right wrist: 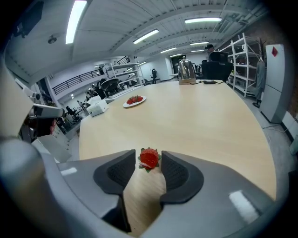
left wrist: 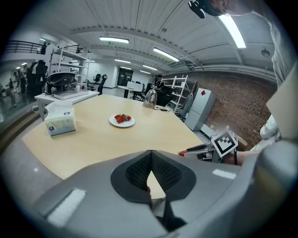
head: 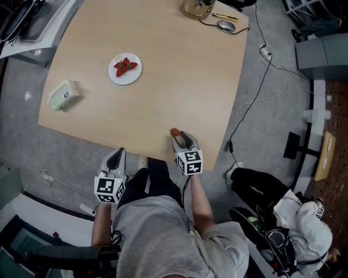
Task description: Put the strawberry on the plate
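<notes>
A single red strawberry (head: 174, 132) (right wrist: 149, 158) lies on the wooden table (head: 179, 76) near its front edge. My right gripper (head: 179, 138) (right wrist: 149, 157) is open, with its two fingertips on either side of the berry and a slight gap on the left. The white plate (head: 120, 80) (right wrist: 135, 103) (left wrist: 122, 124) sits far off to the left and holds several strawberries (head: 126, 65). My left gripper (head: 116, 157) (left wrist: 151, 152) hovers just off the table's front edge, its pads shut together with nothing between them.
A tissue pack (head: 64, 95) (left wrist: 60, 122) lies near the table's left edge. At the far side stand a metal kettle (head: 197, 7) (right wrist: 186, 71) and a computer mouse (head: 226, 25). Cables (head: 255, 92) trail over the floor on the right.
</notes>
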Motion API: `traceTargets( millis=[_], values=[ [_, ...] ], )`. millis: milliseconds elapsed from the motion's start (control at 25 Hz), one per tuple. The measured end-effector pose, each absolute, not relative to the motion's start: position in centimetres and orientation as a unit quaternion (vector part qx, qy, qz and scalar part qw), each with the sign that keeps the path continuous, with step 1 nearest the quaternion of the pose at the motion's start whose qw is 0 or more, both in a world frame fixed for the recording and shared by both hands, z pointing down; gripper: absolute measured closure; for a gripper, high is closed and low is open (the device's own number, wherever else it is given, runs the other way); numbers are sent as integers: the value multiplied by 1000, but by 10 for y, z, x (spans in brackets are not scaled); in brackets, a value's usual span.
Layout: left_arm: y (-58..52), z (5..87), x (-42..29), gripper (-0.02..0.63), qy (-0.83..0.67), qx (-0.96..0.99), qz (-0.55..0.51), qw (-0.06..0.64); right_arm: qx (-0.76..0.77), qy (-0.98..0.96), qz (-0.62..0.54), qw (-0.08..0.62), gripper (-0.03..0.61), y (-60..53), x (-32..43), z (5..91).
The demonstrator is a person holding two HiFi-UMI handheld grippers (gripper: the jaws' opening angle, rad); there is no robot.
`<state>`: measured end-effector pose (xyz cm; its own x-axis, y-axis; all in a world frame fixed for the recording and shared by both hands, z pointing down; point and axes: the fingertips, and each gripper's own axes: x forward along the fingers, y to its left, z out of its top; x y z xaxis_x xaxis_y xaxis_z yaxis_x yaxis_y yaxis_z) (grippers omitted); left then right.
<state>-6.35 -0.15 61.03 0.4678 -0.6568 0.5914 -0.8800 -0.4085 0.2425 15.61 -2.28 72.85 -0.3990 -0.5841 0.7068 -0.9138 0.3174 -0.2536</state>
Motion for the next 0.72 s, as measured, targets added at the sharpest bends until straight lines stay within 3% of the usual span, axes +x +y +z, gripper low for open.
traceTargets(
  millis=[720],
  values=[
    [-6,614,-67,594,-483,805,209,274,478,-769,320,279,434,-32,157,736]
  ],
)
